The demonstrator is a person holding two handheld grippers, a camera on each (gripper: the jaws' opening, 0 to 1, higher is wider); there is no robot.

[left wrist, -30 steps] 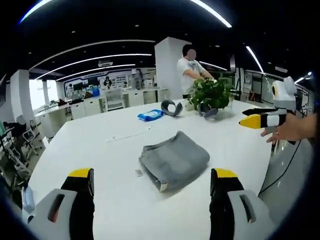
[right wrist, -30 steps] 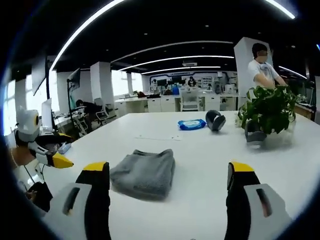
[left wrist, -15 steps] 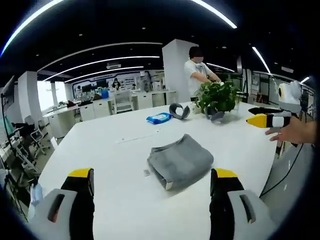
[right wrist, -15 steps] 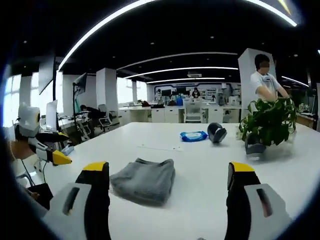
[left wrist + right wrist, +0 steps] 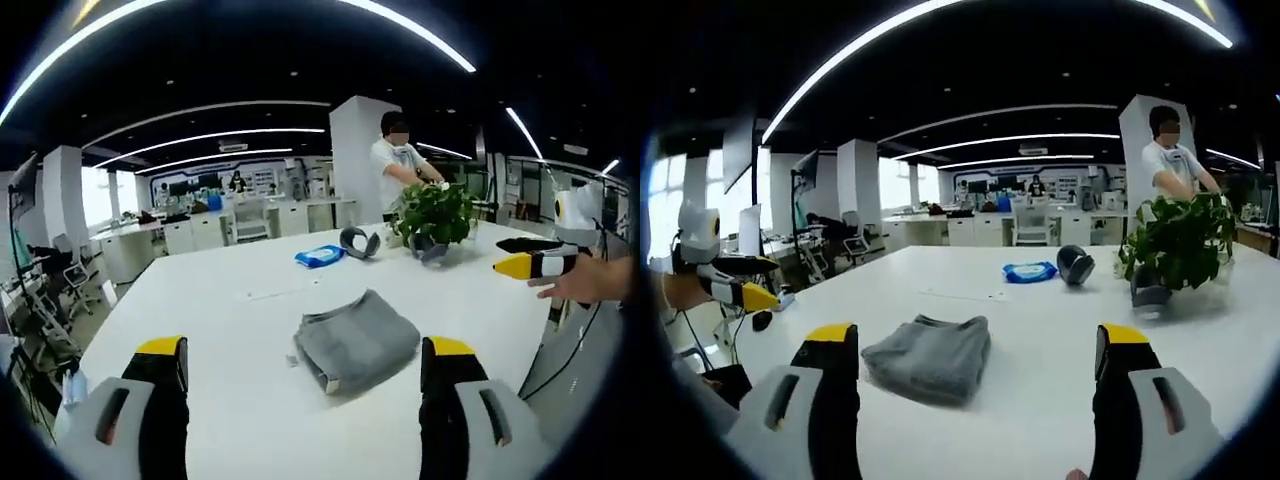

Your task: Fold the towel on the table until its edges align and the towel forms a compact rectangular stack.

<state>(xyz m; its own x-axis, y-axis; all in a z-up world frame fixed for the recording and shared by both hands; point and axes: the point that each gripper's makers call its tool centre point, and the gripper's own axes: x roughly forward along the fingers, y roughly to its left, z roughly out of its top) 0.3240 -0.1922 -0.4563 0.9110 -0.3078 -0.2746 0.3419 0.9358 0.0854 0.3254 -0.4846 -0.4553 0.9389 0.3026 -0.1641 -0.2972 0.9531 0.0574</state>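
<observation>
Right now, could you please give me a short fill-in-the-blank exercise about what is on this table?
1. The folded towel is ____ in colour.
2. The towel lies on a ____ table.
3. The left gripper has its jaws ____, with nothing between them.
4. Beyond the towel, beside the blue packet, stands a potted ____.

Missing words: grey; white; open; plant

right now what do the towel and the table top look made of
Towel: soft grey woven or terry cloth, going by its matte surface and thick rounded folds. Table: a hard, smooth white top, faintly glossy, perhaps laminate; the exact material can't be told.
</observation>
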